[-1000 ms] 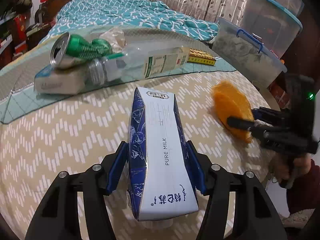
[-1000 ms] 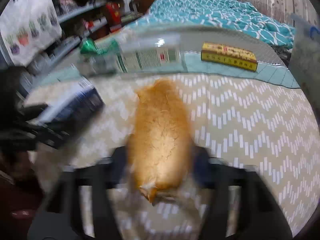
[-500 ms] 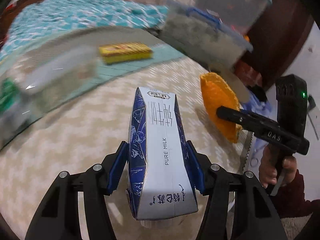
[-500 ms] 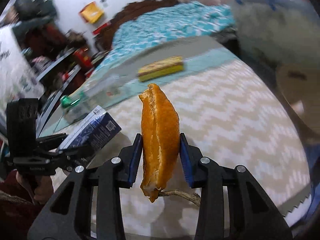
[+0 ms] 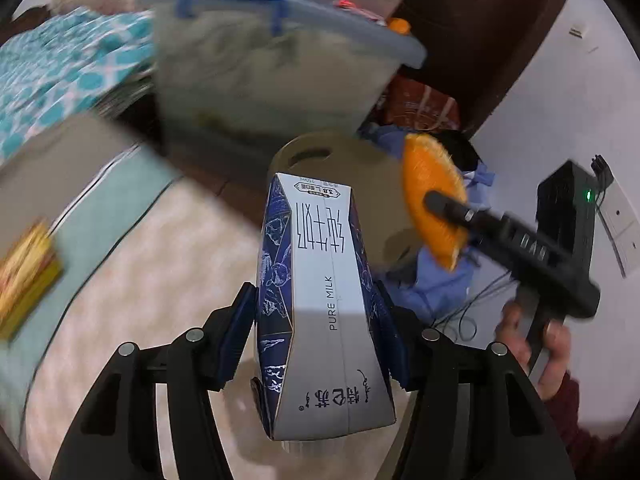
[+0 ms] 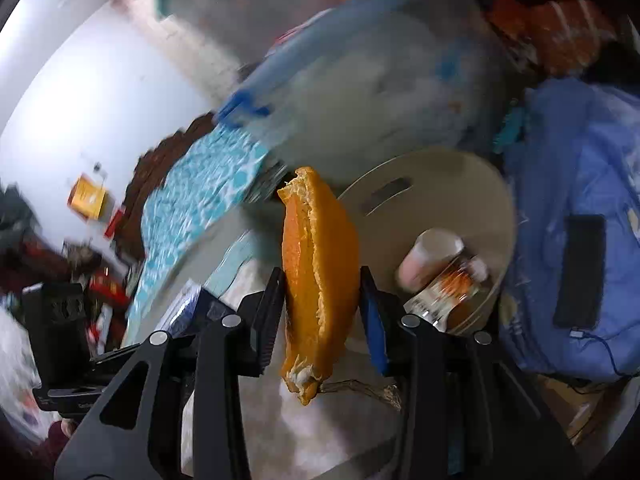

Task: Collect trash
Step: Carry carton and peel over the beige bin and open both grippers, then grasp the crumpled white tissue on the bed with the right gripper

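Milk carton (image 5: 320, 300), orange peel (image 6: 320, 256) stay clamped in fingers; both swung off table, beige bin (image 6: 472, 184) now ahead.

Left black two-finger hand-held gripper (image 5: 320, 312) is tilted downward, blue pads clamped on both sides of what it's carrying. Right black hand-held gripper (image 6: 322, 304) is pinching its load, jaws opening a bit. Bare hand (image 5: 540, 344) in a dark red sleeve grips its handle.

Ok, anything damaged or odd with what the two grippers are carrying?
The milk carton in the left gripper is dented inward where it is clamped. The orange peel in the right gripper is torn, ragged-edged. No spills visible.
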Demonstrator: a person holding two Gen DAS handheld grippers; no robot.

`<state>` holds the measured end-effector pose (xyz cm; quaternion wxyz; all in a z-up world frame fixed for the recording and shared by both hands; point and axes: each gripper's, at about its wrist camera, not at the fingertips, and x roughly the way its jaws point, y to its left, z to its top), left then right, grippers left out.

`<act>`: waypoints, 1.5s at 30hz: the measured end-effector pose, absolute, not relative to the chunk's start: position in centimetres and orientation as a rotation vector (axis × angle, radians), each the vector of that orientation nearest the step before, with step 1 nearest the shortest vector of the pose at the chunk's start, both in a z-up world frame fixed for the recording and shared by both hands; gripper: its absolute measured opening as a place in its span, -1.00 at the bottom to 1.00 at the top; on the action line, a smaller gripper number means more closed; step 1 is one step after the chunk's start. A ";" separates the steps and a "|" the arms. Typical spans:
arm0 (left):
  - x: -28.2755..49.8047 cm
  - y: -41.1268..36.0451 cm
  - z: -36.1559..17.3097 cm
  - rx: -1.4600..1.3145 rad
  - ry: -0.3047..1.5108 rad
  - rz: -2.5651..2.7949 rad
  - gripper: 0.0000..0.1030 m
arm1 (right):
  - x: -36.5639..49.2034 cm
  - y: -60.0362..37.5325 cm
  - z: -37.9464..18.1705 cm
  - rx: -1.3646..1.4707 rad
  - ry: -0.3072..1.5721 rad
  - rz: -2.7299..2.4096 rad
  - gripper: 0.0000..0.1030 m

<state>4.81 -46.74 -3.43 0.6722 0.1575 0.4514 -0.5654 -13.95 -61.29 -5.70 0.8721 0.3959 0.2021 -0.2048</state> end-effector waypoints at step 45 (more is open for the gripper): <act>12.3 3.6 -7.3 -0.089 0.893 -0.438 0.43 | 23.2 -25.3 -2.2 0.187 0.912 0.142 0.09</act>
